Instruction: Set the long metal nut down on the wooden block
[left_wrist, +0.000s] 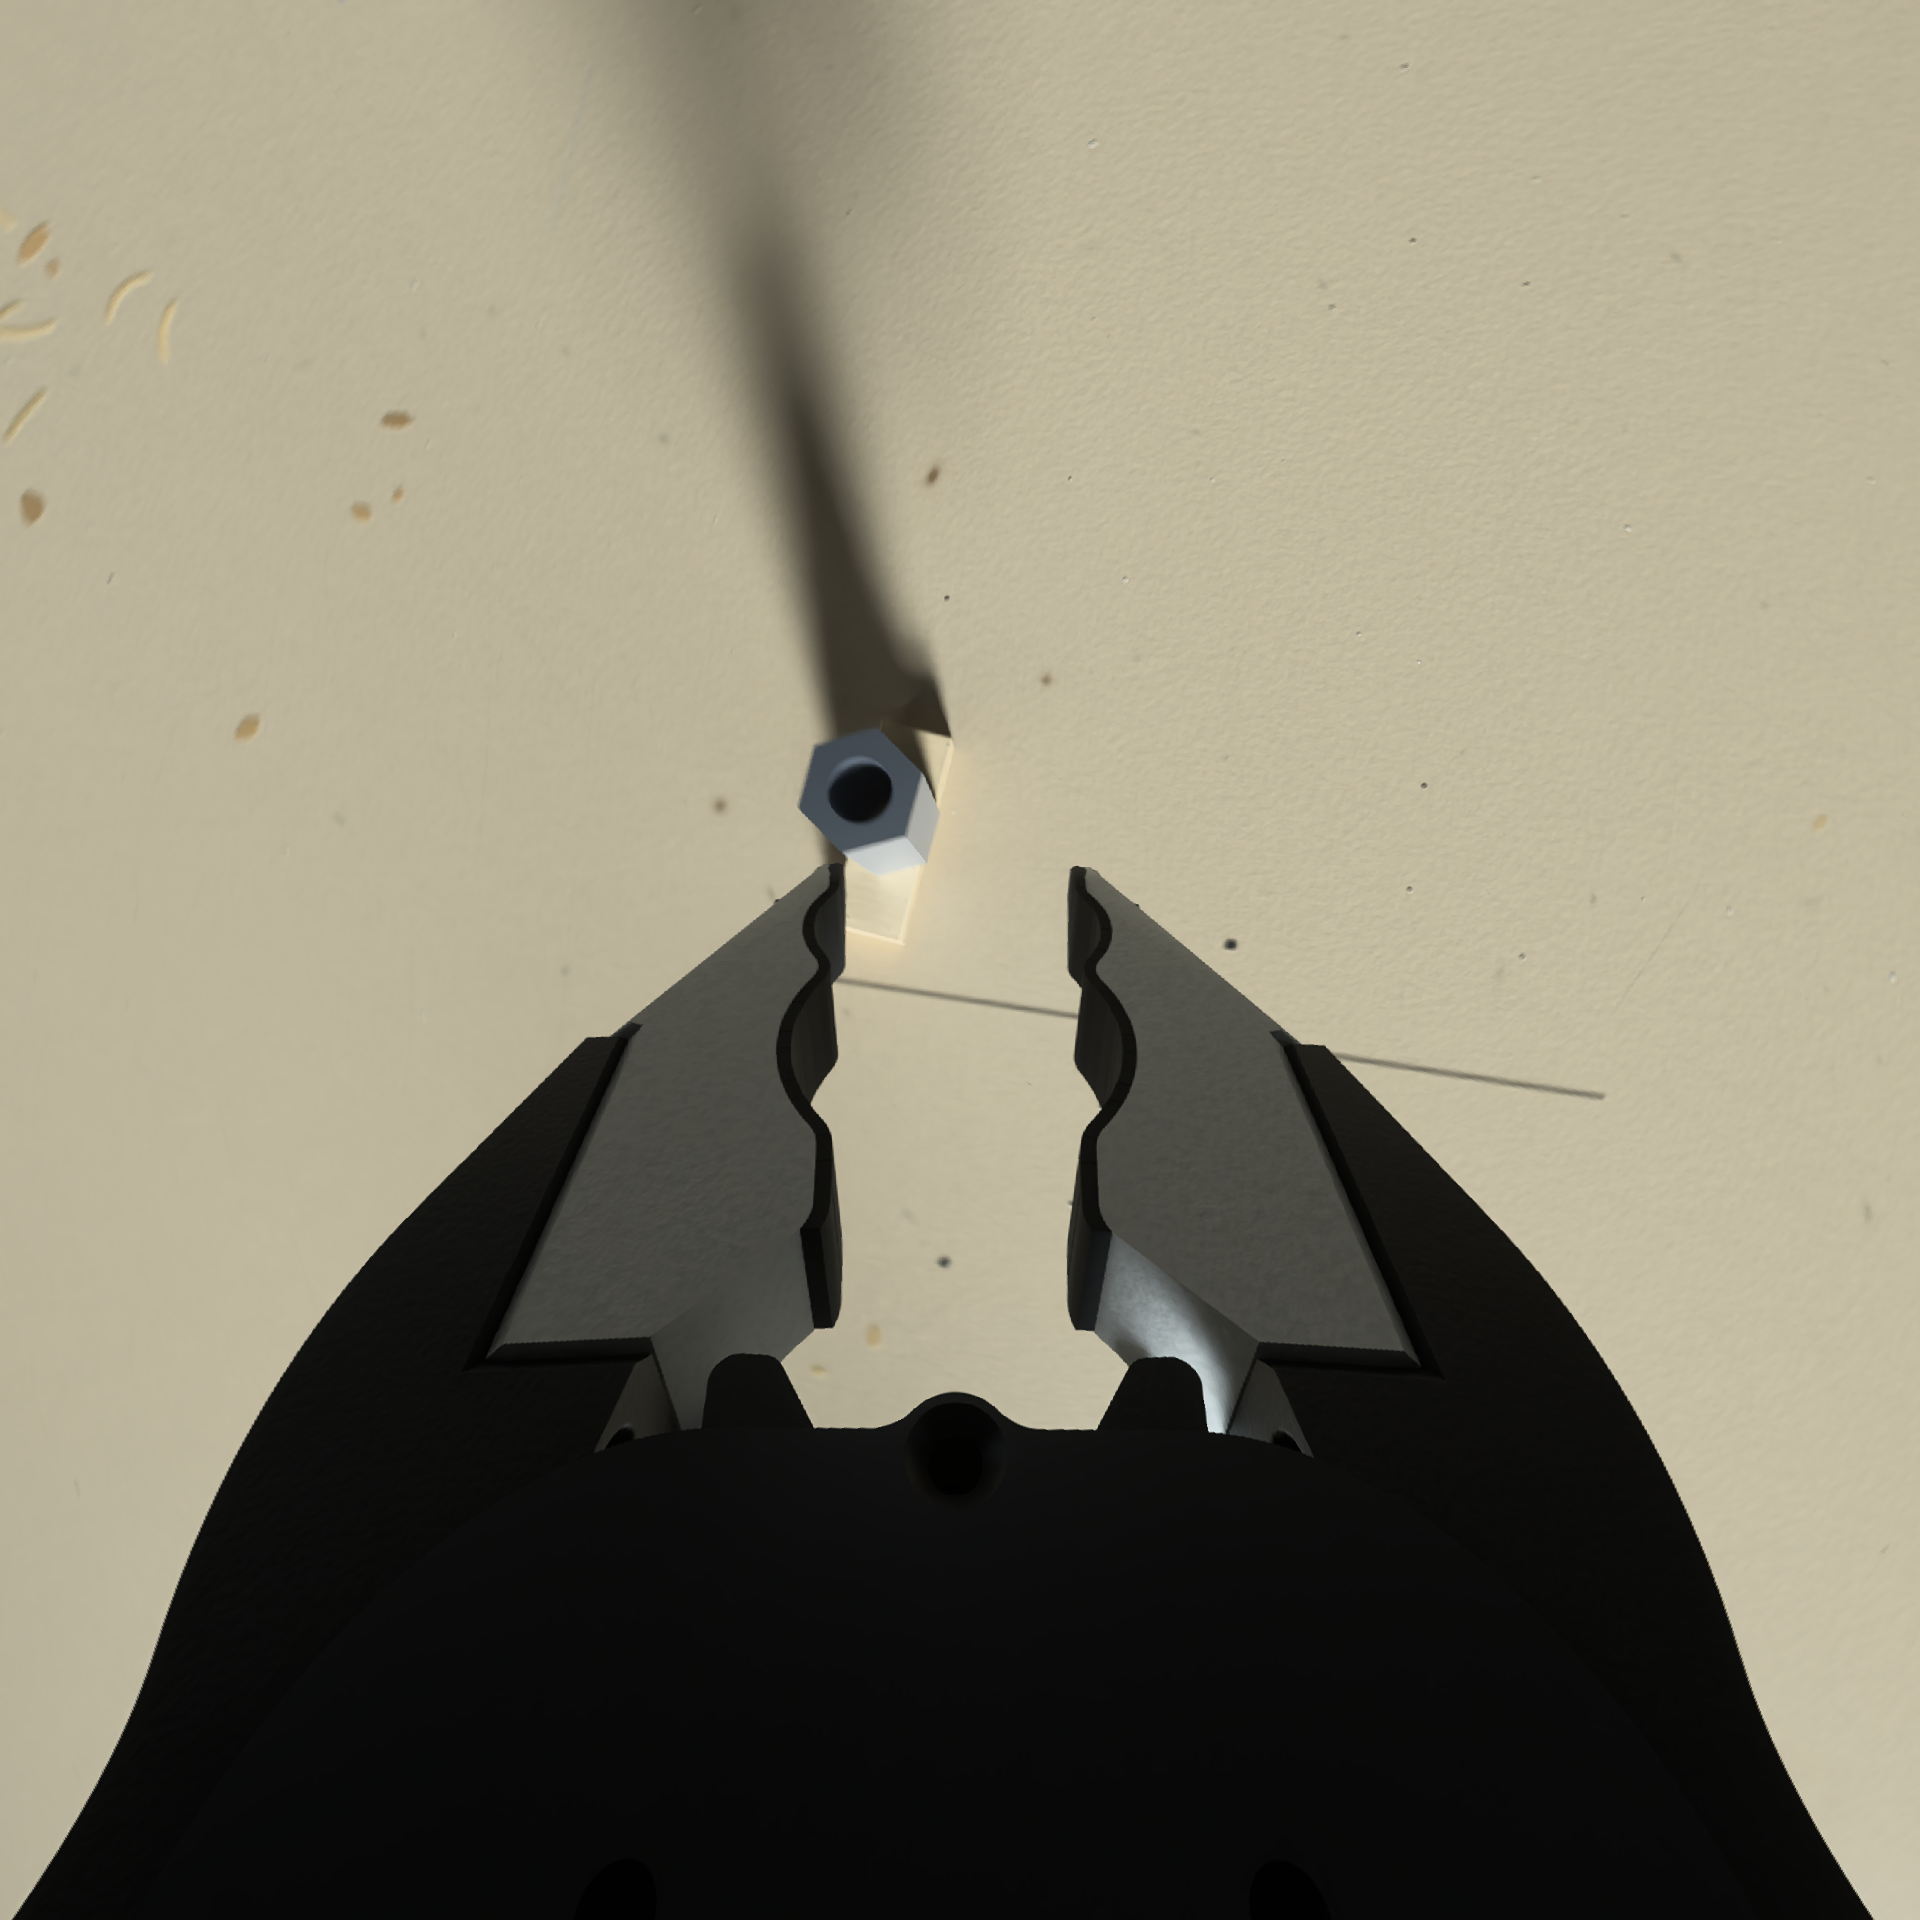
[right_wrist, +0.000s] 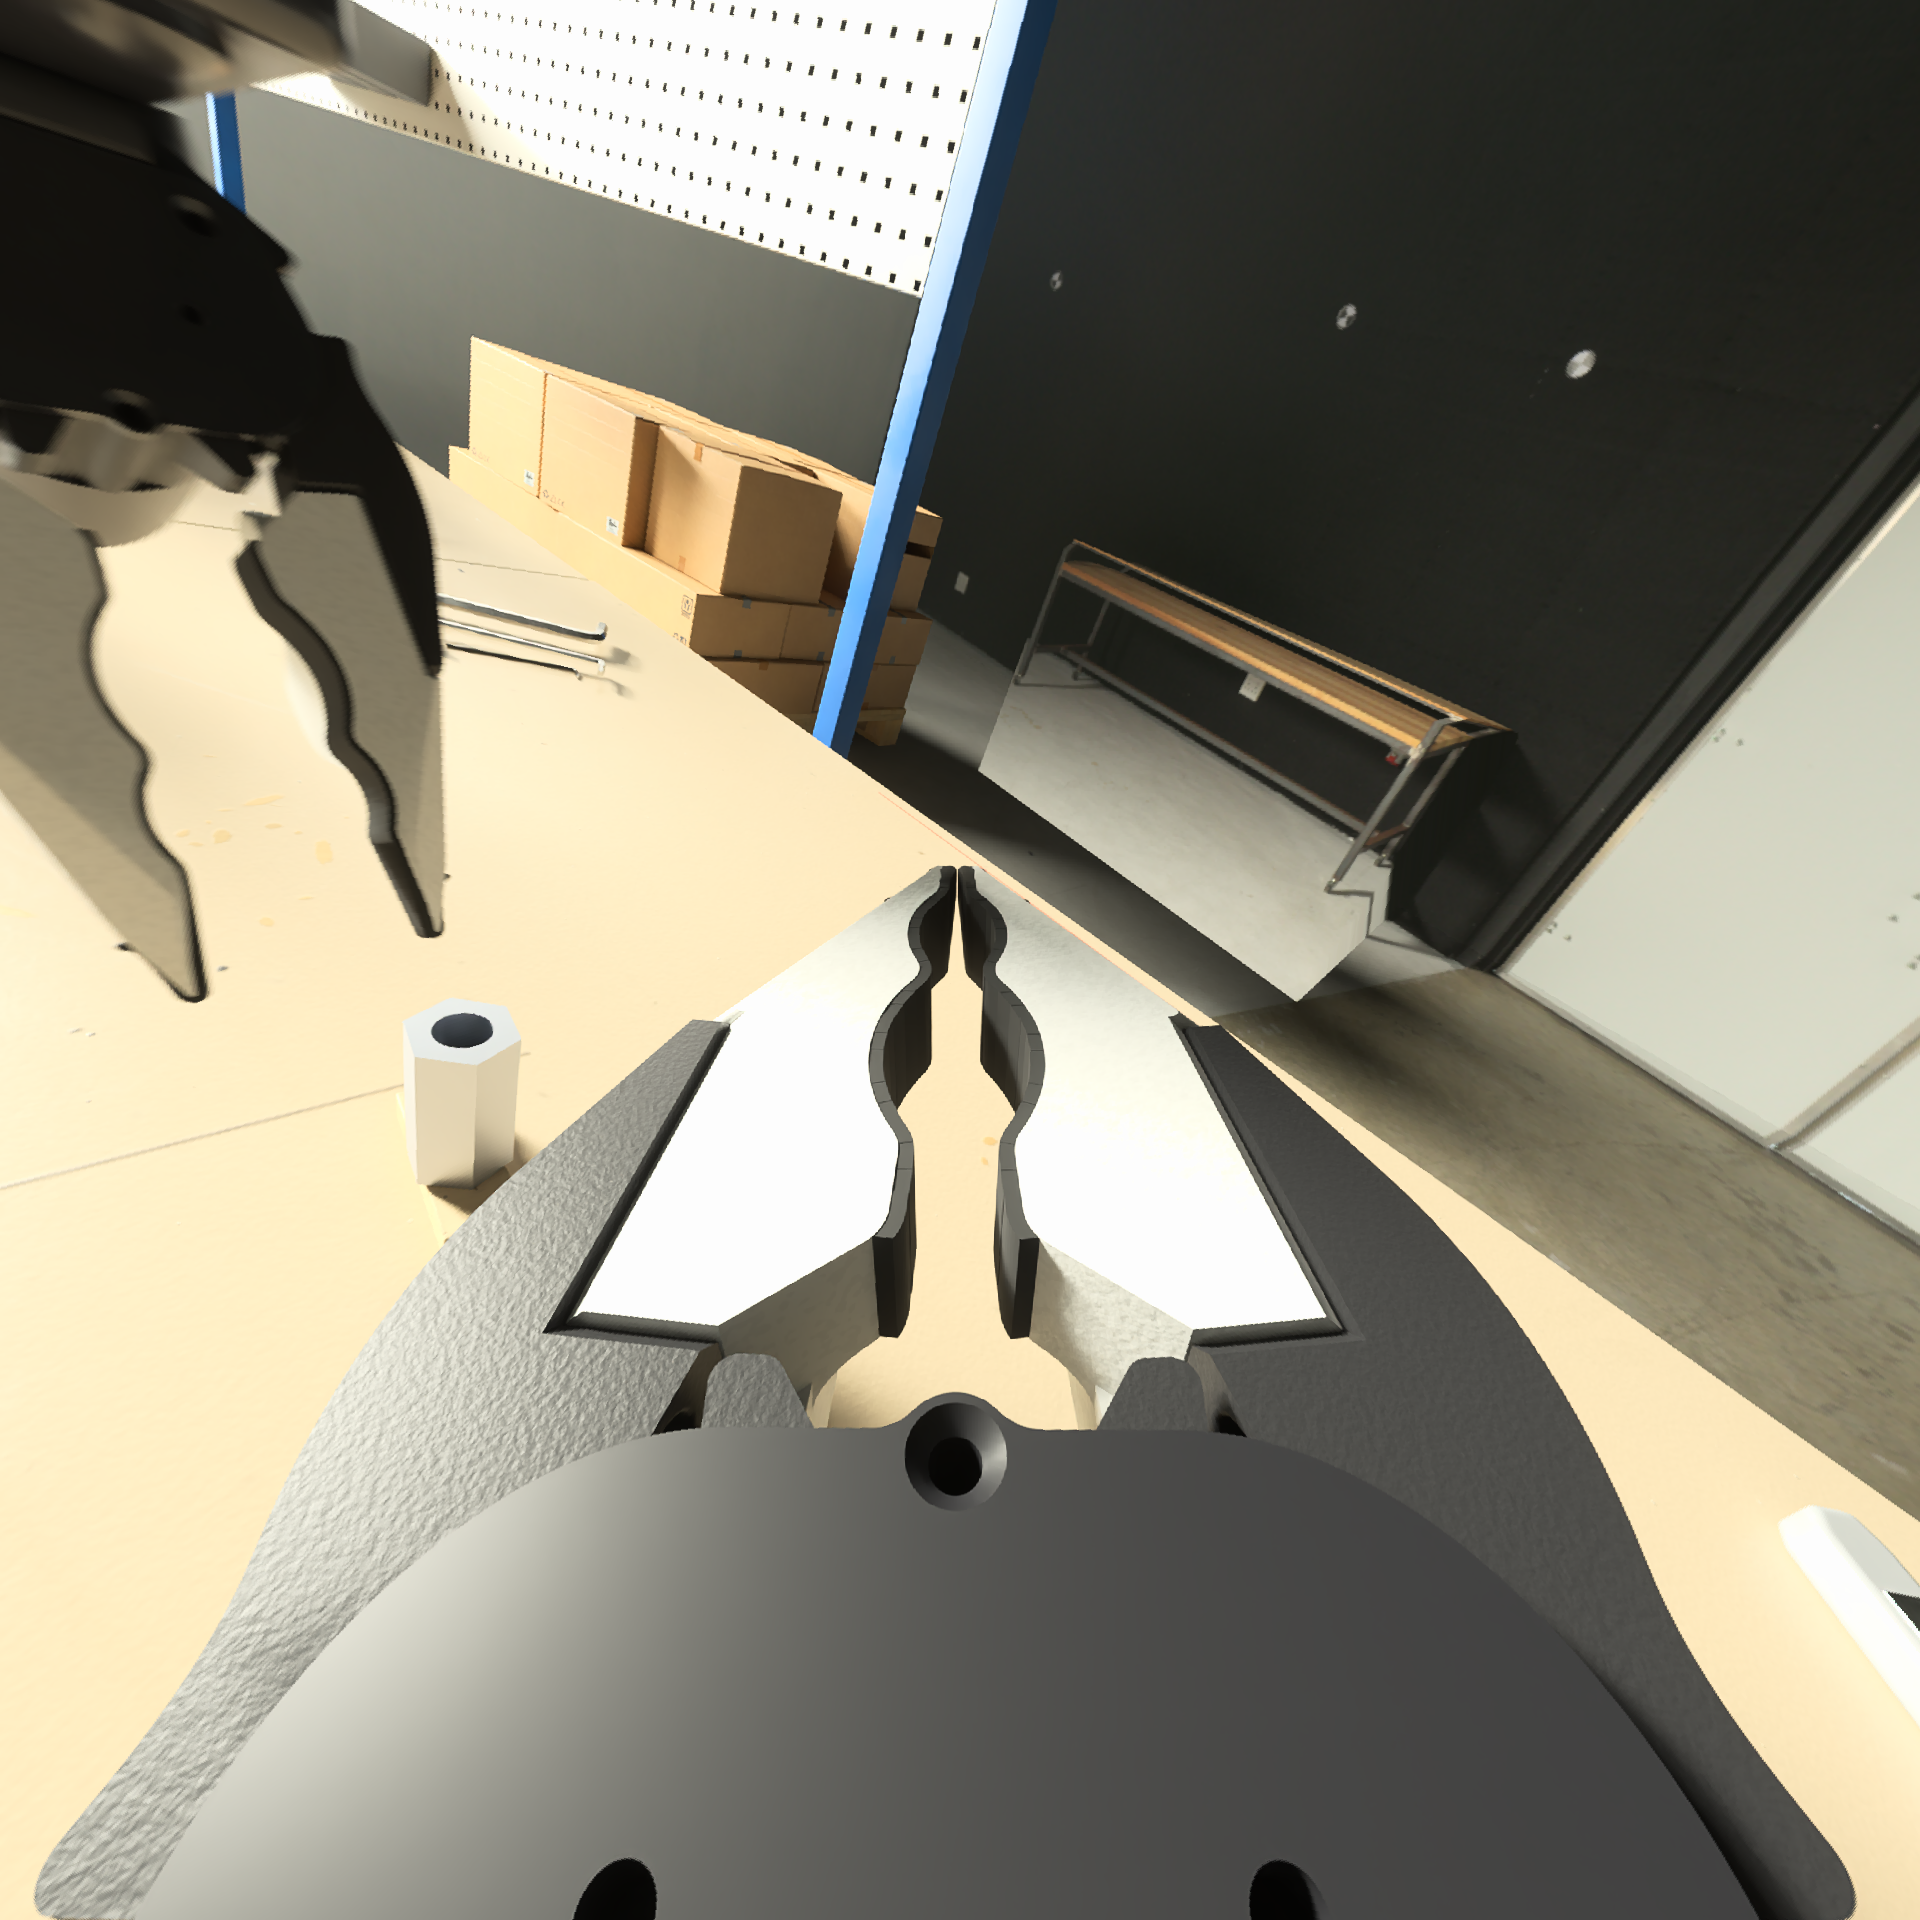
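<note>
The long metal nut is a pale hexagonal sleeve with a dark bore. It stands upright on the small wooden block, which lies flat on the beige bench. My left gripper looks straight down from above, open and empty, its tips just right of the nut. In the right wrist view the nut stands on the block, and the left gripper hangs open above and to the left of it. My right gripper is shut and empty, low over the bench right of the nut.
The bench edge runs diagonally just past my right gripper's tips. Metal rods lie farther back on the bench. Cardboard boxes, a blue post and a wooden bench stand beyond. A white object sits at the right edge.
</note>
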